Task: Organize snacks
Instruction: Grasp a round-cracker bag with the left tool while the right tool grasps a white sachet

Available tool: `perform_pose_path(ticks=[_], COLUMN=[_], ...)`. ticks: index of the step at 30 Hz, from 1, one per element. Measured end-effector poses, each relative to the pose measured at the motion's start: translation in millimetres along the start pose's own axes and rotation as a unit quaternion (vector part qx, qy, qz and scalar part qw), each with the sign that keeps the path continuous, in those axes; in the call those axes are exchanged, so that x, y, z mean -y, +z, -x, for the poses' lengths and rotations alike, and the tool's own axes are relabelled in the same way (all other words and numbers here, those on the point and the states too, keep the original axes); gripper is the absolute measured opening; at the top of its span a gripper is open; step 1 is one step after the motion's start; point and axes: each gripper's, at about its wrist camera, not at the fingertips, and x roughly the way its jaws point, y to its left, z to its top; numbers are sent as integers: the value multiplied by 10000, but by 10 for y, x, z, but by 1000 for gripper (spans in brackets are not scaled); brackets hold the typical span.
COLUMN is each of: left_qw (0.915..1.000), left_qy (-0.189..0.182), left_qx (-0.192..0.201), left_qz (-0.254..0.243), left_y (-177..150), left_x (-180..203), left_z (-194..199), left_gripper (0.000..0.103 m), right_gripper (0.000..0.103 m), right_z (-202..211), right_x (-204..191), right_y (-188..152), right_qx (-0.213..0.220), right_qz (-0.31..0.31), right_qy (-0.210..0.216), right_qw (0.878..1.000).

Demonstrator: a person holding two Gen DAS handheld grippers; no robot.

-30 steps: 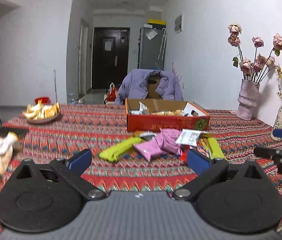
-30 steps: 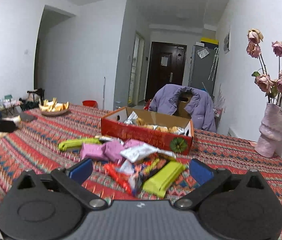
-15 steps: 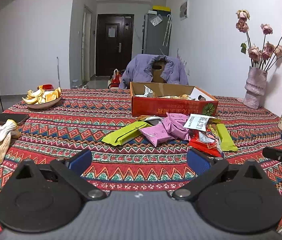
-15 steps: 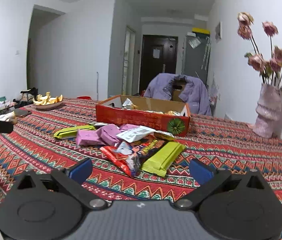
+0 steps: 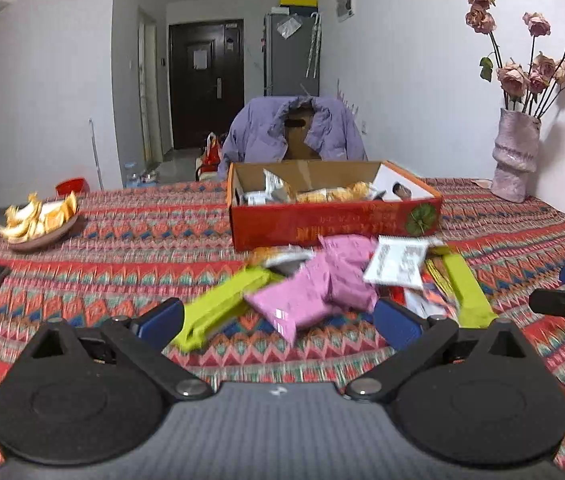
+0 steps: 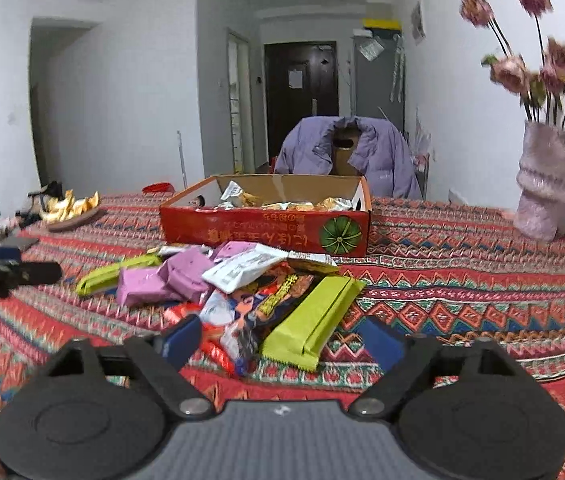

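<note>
Two grippers, left (image 5: 278,318) and right (image 6: 280,340), hover spread wide and empty before the heap (image 6: 238,284), which lies just beside the box (image 6: 266,234). Overlapping slick packets risk a double pick, or the green bar (image 6: 314,326) skidding.

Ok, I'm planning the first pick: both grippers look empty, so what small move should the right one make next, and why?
Probably ease the right gripper forward and down over the green packet. Its fingers are open and empty, that packet lies nearest, on the pile's edge, and the red box behind is open to receive it.
</note>
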Motion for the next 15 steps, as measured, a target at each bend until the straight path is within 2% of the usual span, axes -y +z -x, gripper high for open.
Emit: perform_pose_path(ticks=[3, 8, 10, 11, 12, 15], left_qw=[9999, 9994, 9993, 9992, 9991, 9986], left_qy=[73, 15, 81, 127, 155, 231], left_qx=[-52, -108, -112, -119, -127, -212], left_qz=[61, 335, 354, 359, 370, 428], left_y=[101, 202, 221, 231, 237, 235], left_x=[-16, -130, -186, -211, -240, -347], left_z=[-215, -427, -463, -476, -485, -510], left_gripper=[103, 103, 103, 103, 103, 103], right_gripper=[84, 83, 82, 80, 74, 72], right_z=[-270, -846, -1139, -1296, -1426, -1747], right_x=[2, -231, -329, -376, -420, -575], right_y=[81, 262, 305, 321, 339, 380], right_qx=[-82, -78, -222, -288, -363, -375], right_qz=[-460, -480, -567, -599, -596, -358], right_qy=[238, 464, 453, 417, 283, -384], right_qw=[9986, 9977, 9971, 9969, 9972, 9979])
